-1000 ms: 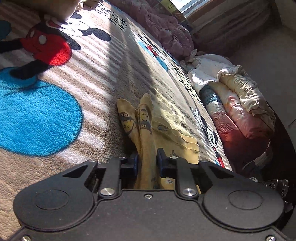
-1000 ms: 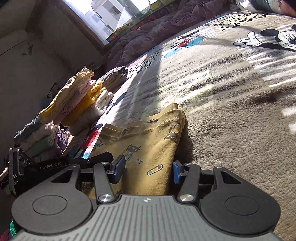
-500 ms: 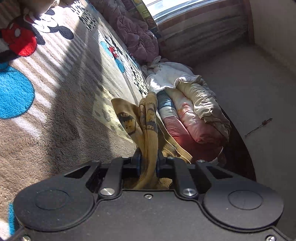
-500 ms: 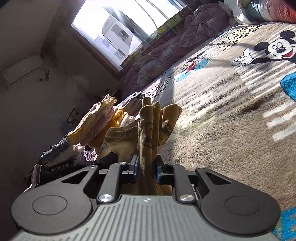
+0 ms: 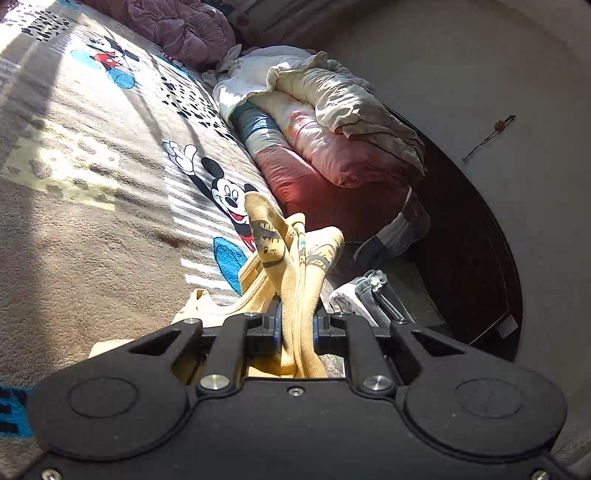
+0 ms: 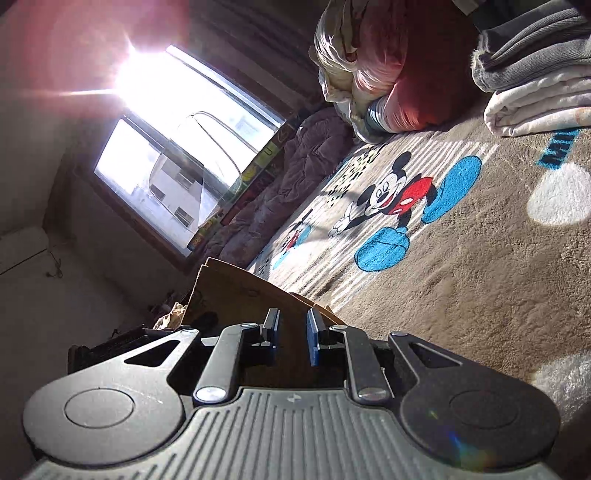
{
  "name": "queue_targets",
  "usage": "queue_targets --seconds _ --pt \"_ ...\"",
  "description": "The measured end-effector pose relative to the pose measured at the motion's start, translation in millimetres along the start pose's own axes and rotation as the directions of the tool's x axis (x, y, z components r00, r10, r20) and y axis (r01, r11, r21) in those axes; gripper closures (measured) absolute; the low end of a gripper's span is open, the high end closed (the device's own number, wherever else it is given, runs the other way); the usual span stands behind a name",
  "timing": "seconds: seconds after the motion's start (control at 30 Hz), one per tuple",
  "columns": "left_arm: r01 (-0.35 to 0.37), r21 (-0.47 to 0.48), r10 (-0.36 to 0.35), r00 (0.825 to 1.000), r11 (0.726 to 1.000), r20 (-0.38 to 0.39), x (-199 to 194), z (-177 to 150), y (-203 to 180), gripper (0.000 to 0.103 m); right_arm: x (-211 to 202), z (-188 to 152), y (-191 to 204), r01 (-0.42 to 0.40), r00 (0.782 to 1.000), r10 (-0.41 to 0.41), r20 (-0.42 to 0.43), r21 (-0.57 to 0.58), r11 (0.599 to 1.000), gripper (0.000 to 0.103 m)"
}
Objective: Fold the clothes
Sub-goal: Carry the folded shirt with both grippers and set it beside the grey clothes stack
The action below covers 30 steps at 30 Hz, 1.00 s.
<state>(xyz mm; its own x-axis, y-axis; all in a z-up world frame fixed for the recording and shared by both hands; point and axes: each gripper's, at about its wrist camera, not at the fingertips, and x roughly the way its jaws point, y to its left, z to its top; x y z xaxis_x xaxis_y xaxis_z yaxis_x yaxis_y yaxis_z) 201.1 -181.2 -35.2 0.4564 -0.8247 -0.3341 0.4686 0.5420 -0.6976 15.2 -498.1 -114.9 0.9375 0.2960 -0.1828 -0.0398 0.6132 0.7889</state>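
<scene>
Two grippers here, and only one has cloth in it for sure. The left gripper (image 5: 294, 325) is clamped tight on a bunched yellow garment (image 5: 291, 258), pads squeezed against the fabric from both sides. The garment runs lengthwise straight away from the camera, its gathered end sticking up and forward past the fingers, tilted a bit left, with more of it spilling down and left onto the blanket (image 5: 92, 221). It's pale yellow knit with ribbed edges and little cartoon prints, pretty crumpled where it's pinched.

The right gripper (image 6: 291, 334) has its blue pads a small gap apart with nothing pinched between them. A brownish-yellow sheet, shadowed, sits just behind the fingertips; can't tell if that's the same garment.

Plenty of open room on the blanket ahead and to the left in the left wrist view, just plush tan pile with Mickey prints. On the right it's hemmed in: a small folded stack (image 5: 369, 295) near the garment, then rolled bedding (image 5: 332, 147) along the blanket's edge, a purple quilt (image 5: 184, 26) at the far end. In the right wrist view, folded towels (image 6: 535, 92) sit at the far right and a bright window (image 6: 177, 147) beyond.
</scene>
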Motion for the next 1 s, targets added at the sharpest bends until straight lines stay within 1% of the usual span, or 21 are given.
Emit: queue_targets --seconds 0.07,0.13,0.23,0.27,0.33,0.37,0.4,0.43,0.5,0.53,0.6,0.63,0.7,0.73,0.77,0.83,0.87,0.9,0.93,0.97,1.0 --pt "-0.003 0.049 0.003 1.000 0.999 0.006 -1.9 7.1 -15.6 0.092 1.5 1.7 -13.7 -0.007 1.000 0.007 -0.010 0.028 1.000 0.084" --pt "-0.006 0.076 0.005 1.000 0.997 0.006 -3.6 14.3 -28.5 0.092 12.1 -3.3 -16.5 0.009 0.999 -0.008 -0.045 0.024 1.000 0.084" --pt "-0.009 0.100 0.009 1.000 0.995 0.003 -1.8 21.5 -44.3 0.092 18.0 -1.5 -22.9 0.033 0.999 -0.032 -0.014 0.068 0.997 0.084" --pt "-0.011 0.105 0.010 1.000 0.994 0.003 -0.4 22.9 -48.6 0.092 19.7 -0.8 -25.1 0.041 0.999 -0.041 -0.002 0.084 0.996 0.083" --pt "-0.014 0.116 0.015 1.000 0.993 0.000 3.4 25.1 -57.0 0.092 23.2 0.8 -29.6 0.056 0.998 -0.059 0.021 0.116 0.992 0.071" --pt "-0.020 0.123 0.021 1.000 0.992 -0.005 7.3 25.2 -60.5 0.092 25.0 1.5 -31.8 0.063 0.997 -0.068 0.032 0.132 0.989 0.068" --pt "-0.027 0.133 0.029 0.999 0.991 -0.014 12.7 25.3 -64.5 0.092 26.8 2.3 -34.0 0.070 0.996 -0.077 0.043 0.148 0.986 0.063" --pt "-0.033 0.147 0.038 0.999 0.989 -0.027 21.2 25.4 -69.3 0.092 28.5 3.0 -36.2 0.077 0.995 -0.087 0.054 0.164 0.983 0.061" --pt "-0.038 0.161 0.047 0.998 0.986 -0.052 40.1 26.5 -76.5 0.092 28.2 9.0 -42.6 0.102 0.989 -0.117 0.090 0.161 0.982 0.059" --pt "-0.036 0.163 0.046 0.997 0.986 -0.060 49.0 27.7 -79.3 0.092 27.9 12.1 -45.8 0.114 0.985 -0.133 0.109 0.158 0.981 0.053" --pt "-0.018 0.159 0.032 0.996 0.987 -0.081 74.4 32.8 -86.3 0.093 27.4 18.4 -52.3 0.140 0.976 -0.163 0.147 0.153 0.978 0.051" --pt "-0.010 0.157 0.024 0.995 0.988 -0.092 87.1 35.3 -89.8 0.093 26.5 21.6 -53.5 0.153 0.969 -0.177 0.174 0.142 0.978 0.048" --pt "0.027 0.150 -0.012 0.995 0.988 -0.101 114.4 45.9 -100.2 0.092 22.7 32.2 -58.9 0.175 0.943 -0.203 0.265 0.126 0.976 0.048" --pt "0.052 0.143 -0.038 0.994 0.988 -0.099 128.4 53.6 -106.6 0.093 19.6 37.8 -61.2 0.191 0.923 -0.220 0.314 0.122 0.974 0.047" --pt "0.077 0.131 -0.066 0.994 0.988 -0.088 141.8 63.2 -112.3 0.093 13.2 43.9 -66.5 0.213 0.896 -0.245 0.370 0.124 0.969 0.046" --pt "0.108 0.088 -0.103 0.993 0.990 -0.060 168.6 84.2 -114.0 0.093 8.8 53.6 -74.1 0.238 0.865 -0.272 0.422 0.133 0.962 0.043" --pt "0.111 0.071 -0.108 0.993 0.991 -0.048 182.9 94.3 -112.3 0.092 6.9 58.3 -77.6 0.249 0.849 -0.285 0.444 0.138 0.959 0.042" --pt "0.095 0.067 -0.093 0.995 0.993 -0.042 198.3 102.6 -107.3 0.091 5.1 63.0 -81.2 0.260 0.833 -0.297 0.467 0.143 0.955 0.041" --pt "0.057 0.066 -0.053 0.997 0.996 -0.049 215.6 108.6 -98.6 0.089 6.8 66.2 -83.7 0.265 0.830 -0.301 0.470 0.143 0.954 0.041" --pt "-0.034 0.076 0.040 0.996 0.997 -0.084 237.3 109.2 -81.5 0.068 10.3 68.5 -84.8 0.272 0.833 -0.303 0.463 0.134 0.953 0.041" --pt "-0.123 0.089 0.133 0.984 0.988 -0.118 258.9 109.9 -64.4 0.041 13.9 70.8 -85.6 0.280 0.837 -0.305 0.454 0.124 0.952 0.041"
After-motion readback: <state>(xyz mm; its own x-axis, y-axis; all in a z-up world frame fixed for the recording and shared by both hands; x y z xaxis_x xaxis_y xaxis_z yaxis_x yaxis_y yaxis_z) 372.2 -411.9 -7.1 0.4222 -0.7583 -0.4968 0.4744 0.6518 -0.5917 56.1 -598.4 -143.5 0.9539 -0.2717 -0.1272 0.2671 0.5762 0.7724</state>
